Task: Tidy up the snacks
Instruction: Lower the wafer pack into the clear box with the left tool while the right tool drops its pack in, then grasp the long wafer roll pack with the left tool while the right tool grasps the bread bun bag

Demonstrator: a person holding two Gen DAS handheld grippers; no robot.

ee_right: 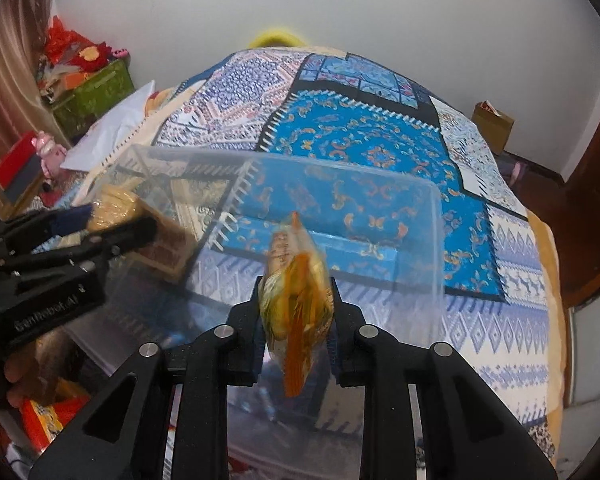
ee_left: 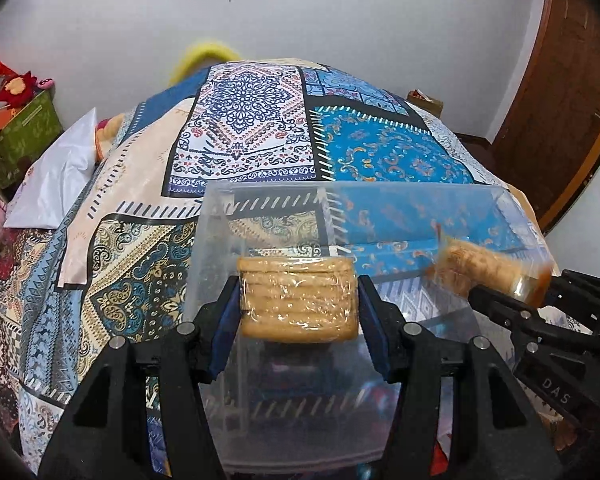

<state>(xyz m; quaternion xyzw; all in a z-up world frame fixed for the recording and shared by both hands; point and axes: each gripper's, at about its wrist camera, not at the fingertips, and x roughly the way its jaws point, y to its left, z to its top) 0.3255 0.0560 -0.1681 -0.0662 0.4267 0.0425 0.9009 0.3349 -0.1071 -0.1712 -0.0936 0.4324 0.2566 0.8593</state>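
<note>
In L view only, biscuit pack [ee_left: 298, 300] face-on.

Clear bin [ee_left: 400, 208]: open top, resting on bed. Biscuit pack [ee_left: 298, 300]: clear wrap, stacked rounds, held above bin's left part. Orange-trimmed pack [ee_right: 296, 300]: edge-on, over right part.

A clear bin [ee_left: 380, 208] sits on the bed [ee_left: 236, 120]. Over it, the left tongs [ee_left: 298, 304] hold a cracker pack [ee_left: 298, 300]; to their right, the right tongs [ee_right: 296, 300] hold a snack packet [ee_right: 296, 296].
</note>
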